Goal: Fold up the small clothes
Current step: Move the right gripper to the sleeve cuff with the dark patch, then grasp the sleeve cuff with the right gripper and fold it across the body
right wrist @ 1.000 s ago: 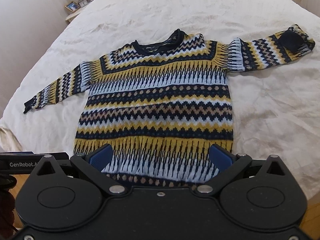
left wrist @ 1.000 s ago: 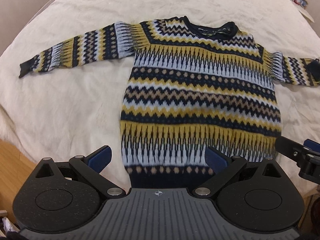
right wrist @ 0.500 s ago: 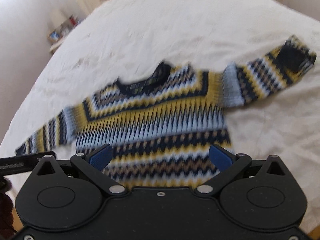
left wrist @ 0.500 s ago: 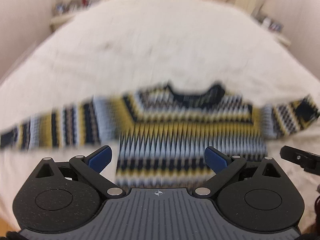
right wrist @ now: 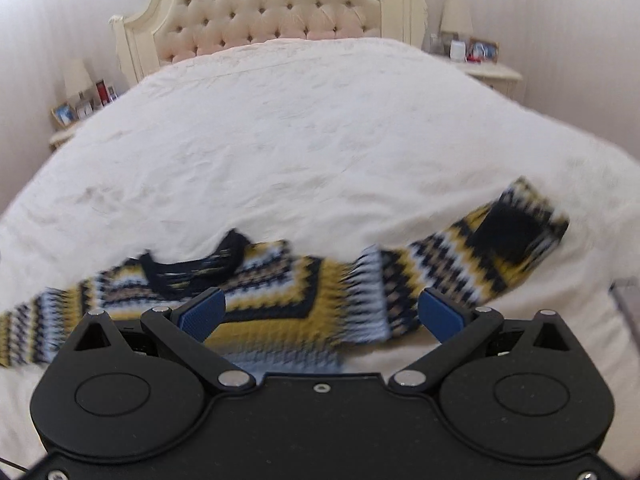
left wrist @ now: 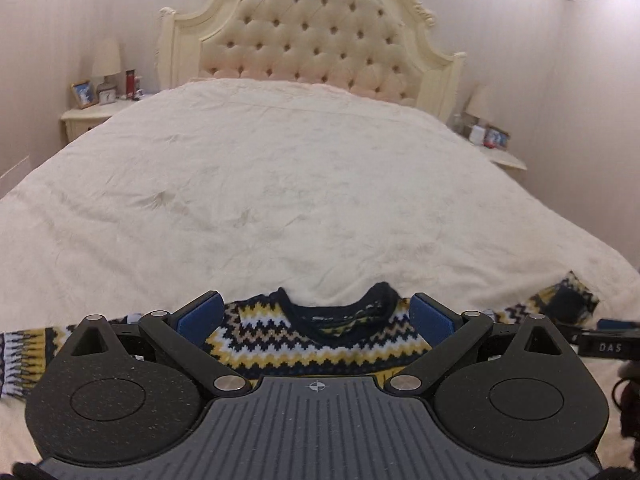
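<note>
Knitted yellow-navy-white zigzag sweater [left wrist: 320,344] lies flat, unfolded, low in frame on cream bed [left wrist: 280,184]. Left tool [left wrist: 316,314] and right tool [right wrist: 320,310] spread, empty. Next: likely pinch a sleeve.

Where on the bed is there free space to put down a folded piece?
The bedspread is bare from the sweater neckline up to the headboard. The near edge is crowded: sweater body and both sleeves spread across it. Both nightstands are cluttered.
</note>
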Available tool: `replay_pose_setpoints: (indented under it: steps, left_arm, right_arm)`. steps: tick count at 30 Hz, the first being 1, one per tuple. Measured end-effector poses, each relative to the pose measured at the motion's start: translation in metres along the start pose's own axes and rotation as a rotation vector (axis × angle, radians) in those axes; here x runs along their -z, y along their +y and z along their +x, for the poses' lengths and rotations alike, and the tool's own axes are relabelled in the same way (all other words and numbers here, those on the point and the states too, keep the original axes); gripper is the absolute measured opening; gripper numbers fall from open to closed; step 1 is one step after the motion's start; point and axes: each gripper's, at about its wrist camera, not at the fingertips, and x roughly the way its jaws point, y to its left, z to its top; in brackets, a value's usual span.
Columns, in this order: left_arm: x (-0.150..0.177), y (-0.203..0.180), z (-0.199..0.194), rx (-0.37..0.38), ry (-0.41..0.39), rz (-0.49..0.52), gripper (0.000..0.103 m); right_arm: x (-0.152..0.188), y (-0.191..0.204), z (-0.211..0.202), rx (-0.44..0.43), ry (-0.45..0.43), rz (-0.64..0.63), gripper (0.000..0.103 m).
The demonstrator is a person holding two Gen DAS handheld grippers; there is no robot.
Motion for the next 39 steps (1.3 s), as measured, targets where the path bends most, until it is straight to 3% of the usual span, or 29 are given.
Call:
replay_pose_setpoints:
  steps: [3,5,10,17,24,28,30,31,39]
  left_arm:
    - [0.002,-0.003,-0.002,-0.046,0.022,-0.014,0.101]
    - [0.005,-0.005,-0.001,-0.072,0.052,-0.046,0.101]
    - [0.02,-0.01,0.006,-0.114,0.158,-0.136,0.101]
    - [0.039,-0.028,0.015,-0.17,0.298,-0.261,0.101]
    - [0.045,-0.049,0.014,-0.229,0.335,-0.272,0.101]
    - [0.046,-0.054,0.016,-0.239,0.349,-0.265,0.101]
    - [0.046,-0.056,0.017,-0.234,0.357,-0.259,0.101]
    - [0.046,-0.057,0.018,-0.229,0.36,-0.255,0.101]
    - [0.047,-0.055,0.023,-0.177,0.367,-0.199,0.101]
  right_arm:
    - [-0.007,-0.017,0.019,0.052,0.01,-0.076,0.096]
    - [-0.012,-0.033,0.037,0.082,0.04,-0.133,0.076]
    - [-0.019,-0.07,0.078,0.189,0.074,-0.234,0.065]
    - [-0.023,-0.109,0.131,0.23,0.105,-0.35,0.066]
    - [-0.011,-0.131,0.174,0.26,0.16,-0.438,0.065]
    - [-0.011,-0.145,0.172,0.239,0.149,-0.423,0.049]
    - [-0.016,-0.153,0.165,0.191,0.147,-0.379,0.03]
    - [-0.019,-0.158,0.162,0.159,0.149,-0.348,0.011]
    - [-0.047,-0.177,0.118,0.02,0.112,-0.13,0.01]
